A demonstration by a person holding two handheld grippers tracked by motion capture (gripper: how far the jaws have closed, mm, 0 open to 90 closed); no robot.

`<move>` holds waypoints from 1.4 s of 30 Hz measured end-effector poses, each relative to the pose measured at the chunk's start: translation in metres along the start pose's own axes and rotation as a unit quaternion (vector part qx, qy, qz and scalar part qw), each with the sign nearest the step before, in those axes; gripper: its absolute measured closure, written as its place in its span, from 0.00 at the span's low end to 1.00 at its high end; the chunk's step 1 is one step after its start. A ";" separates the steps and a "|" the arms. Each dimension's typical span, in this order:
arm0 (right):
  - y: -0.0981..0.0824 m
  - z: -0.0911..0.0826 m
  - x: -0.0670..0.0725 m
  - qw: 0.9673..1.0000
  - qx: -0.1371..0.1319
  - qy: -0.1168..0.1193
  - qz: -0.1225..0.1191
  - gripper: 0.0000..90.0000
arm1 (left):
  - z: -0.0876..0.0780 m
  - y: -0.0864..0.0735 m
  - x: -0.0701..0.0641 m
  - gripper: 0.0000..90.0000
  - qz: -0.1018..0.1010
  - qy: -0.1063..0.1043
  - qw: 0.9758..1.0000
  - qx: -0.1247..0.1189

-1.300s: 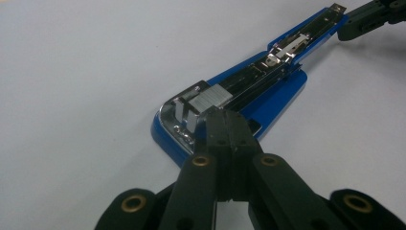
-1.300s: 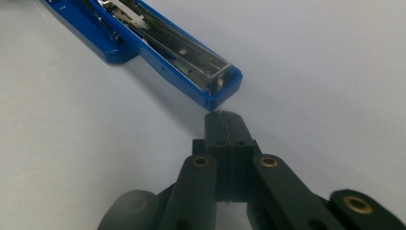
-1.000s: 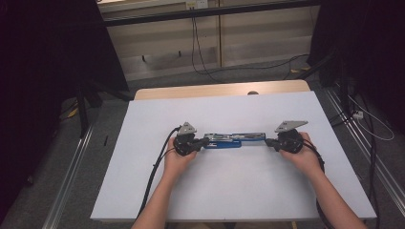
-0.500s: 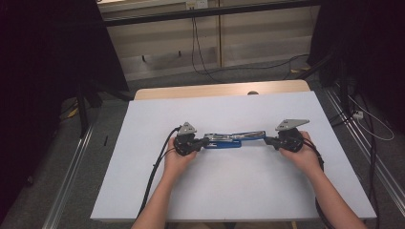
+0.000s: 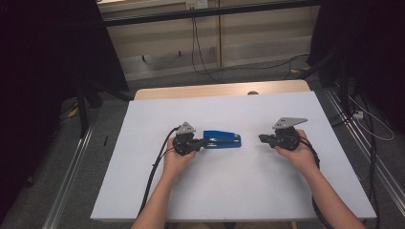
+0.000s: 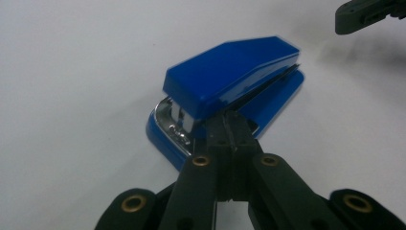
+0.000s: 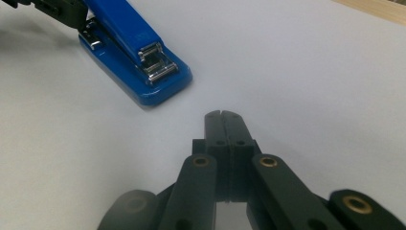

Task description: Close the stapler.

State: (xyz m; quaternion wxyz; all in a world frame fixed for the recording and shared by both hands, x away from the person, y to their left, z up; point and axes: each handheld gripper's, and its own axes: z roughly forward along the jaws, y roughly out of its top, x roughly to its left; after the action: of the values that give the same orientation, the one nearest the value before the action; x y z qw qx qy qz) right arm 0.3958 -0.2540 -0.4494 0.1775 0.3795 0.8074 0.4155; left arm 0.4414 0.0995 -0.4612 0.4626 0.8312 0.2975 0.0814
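Observation:
A blue stapler (image 5: 223, 140) lies on the white table sheet (image 5: 229, 191), a little left of the middle. My left gripper (image 5: 205, 141) is shut, and its tips rest against the stapler's left end. In the left gripper view the closed tips (image 6: 232, 120) meet the stapler (image 6: 230, 81) at the seam between its cover and base, next to the chrome end. My right gripper (image 5: 261, 138) is shut and empty, a short gap to the right of the stapler. In the right gripper view its tips (image 7: 223, 116) point past the stapler's chrome-fronted end (image 7: 136, 48).
The table's wooden back edge (image 5: 219, 89) shows beyond the sheet. Cables (image 5: 200, 52) run over the floor behind it, and metal rails (image 5: 71, 176) flank the table. The left gripper's black cable (image 5: 155, 167) trails toward the front edge.
The right gripper's tips were at the stapler's right end; now a gap lies between them. The left gripper has stayed at the stapler's left end.

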 end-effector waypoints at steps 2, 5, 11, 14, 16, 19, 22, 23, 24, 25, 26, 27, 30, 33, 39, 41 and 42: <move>-0.001 0.001 0.001 1.000 0.003 0.002 -0.001 1.00 | -0.001 0.000 0.000 1.00 0.002 -0.003 1.000 0.001; -0.002 0.001 0.001 1.000 0.005 0.004 -0.002 1.00 | -0.003 0.001 0.000 1.00 -0.008 -0.012 1.000 -0.004; -0.005 -0.004 0.004 1.000 -0.004 0.019 0.010 0.99 | -0.012 0.003 -0.002 0.97 -0.018 -0.025 0.999 -0.016; -0.008 -0.010 0.007 0.999 -0.014 0.030 0.022 0.93 | -0.019 0.003 -0.003 0.89 -0.025 -0.026 0.999 -0.020; -0.010 -0.015 0.009 0.999 -0.019 0.030 0.027 0.90 | -0.024 0.004 -0.004 0.83 -0.024 -0.027 0.999 -0.021; -0.011 -0.020 0.013 0.999 -0.026 0.032 0.035 0.81 | -0.032 0.004 -0.005 0.72 -0.021 -0.021 0.999 -0.023; -0.012 -0.024 0.018 0.999 -0.029 0.031 0.033 0.72 | -0.040 0.003 -0.006 0.64 -0.022 -0.022 0.999 -0.024; -0.014 -0.024 0.020 0.999 -0.028 0.031 0.032 0.69 | -0.043 0.003 -0.007 0.61 -0.023 -0.021 0.999 -0.025; -0.015 -0.025 0.022 0.999 -0.025 0.030 0.033 0.65 | -0.045 0.002 -0.008 0.58 -0.022 -0.020 0.999 -0.024; -0.016 -0.026 0.024 0.999 -0.022 0.031 0.032 0.65 | -0.047 0.001 -0.009 0.56 -0.017 -0.019 0.999 -0.023; -0.018 -0.027 0.026 0.999 -0.022 0.033 0.031 0.63 | -0.050 0.000 -0.010 0.54 -0.014 -0.015 1.000 -0.023; -0.019 -0.029 0.028 0.999 -0.020 0.033 0.033 0.59 | -0.052 -0.001 -0.010 0.52 -0.014 -0.013 1.000 -0.019; -0.022 -0.034 0.033 0.999 -0.022 0.029 0.031 0.52 | -0.059 -0.004 -0.012 0.47 -0.015 -0.011 1.000 -0.022; -0.027 -0.040 0.037 0.999 -0.027 0.024 0.035 0.47 | -0.066 -0.007 -0.015 0.43 -0.010 -0.009 1.000 -0.024; -0.038 -0.051 0.039 0.998 -0.030 0.021 0.043 0.39 | -0.077 -0.012 -0.018 0.37 -0.005 -0.001 1.000 -0.022; -0.041 -0.054 0.041 0.999 -0.027 0.018 0.039 0.38 | -0.080 -0.014 -0.019 0.34 -0.005 0.002 1.000 -0.022; -0.042 -0.056 0.041 0.999 -0.025 0.017 0.038 0.37 | -0.082 -0.014 -0.019 0.33 -0.005 0.004 1.000 -0.022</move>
State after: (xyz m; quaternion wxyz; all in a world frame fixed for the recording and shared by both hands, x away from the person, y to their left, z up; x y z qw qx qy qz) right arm 0.3157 -0.2678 -0.4492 0.1577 0.3979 0.7846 0.4486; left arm 0.3862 0.1531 -0.4242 0.4800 0.8190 0.3017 0.0887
